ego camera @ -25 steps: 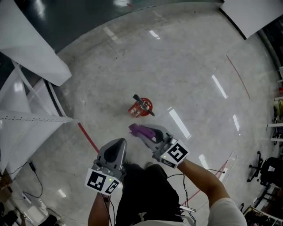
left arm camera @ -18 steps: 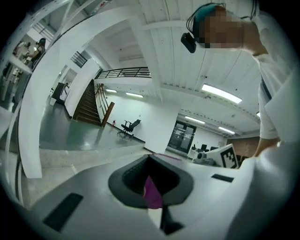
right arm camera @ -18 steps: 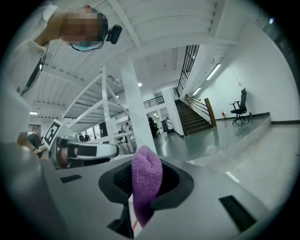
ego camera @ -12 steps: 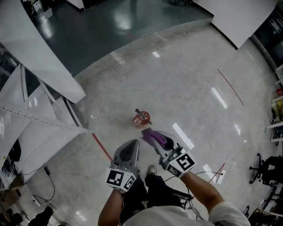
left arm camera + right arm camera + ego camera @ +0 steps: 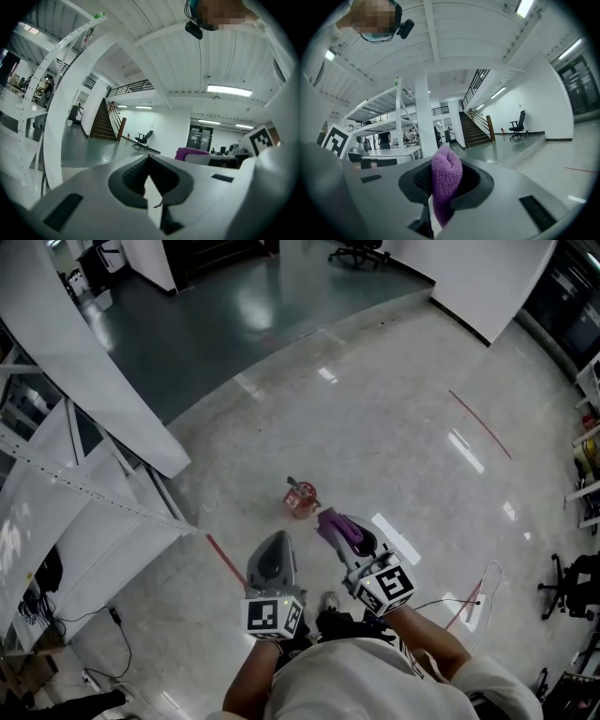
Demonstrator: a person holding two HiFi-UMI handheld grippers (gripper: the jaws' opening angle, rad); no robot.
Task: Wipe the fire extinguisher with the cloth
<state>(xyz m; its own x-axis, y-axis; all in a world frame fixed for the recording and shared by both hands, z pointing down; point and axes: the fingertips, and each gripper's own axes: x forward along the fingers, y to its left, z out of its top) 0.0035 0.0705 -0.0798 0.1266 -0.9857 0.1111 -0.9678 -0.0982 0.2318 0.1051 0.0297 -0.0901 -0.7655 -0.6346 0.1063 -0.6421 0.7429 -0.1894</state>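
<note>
One change: fire extinguisher [image 5: 300, 497] looks smaller, farther; R tongs [image 5: 330, 521] clamp cloth [image 5: 343, 532], L tongs [image 5: 275, 545] clenched, empty.

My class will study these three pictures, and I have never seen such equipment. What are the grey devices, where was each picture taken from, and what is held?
There is no robot: a person holds a two-jaw gripper in each hand. The head view comes from a camera on the person's head, looking down at the floor, where a small red fire extinguisher sits. The other two views come from cameras riding on each gripper, looking along its jaws. The right gripper is shut on a purple cloth; the left gripper is shut and empty. Neither touches the fire extinguisher.
</note>
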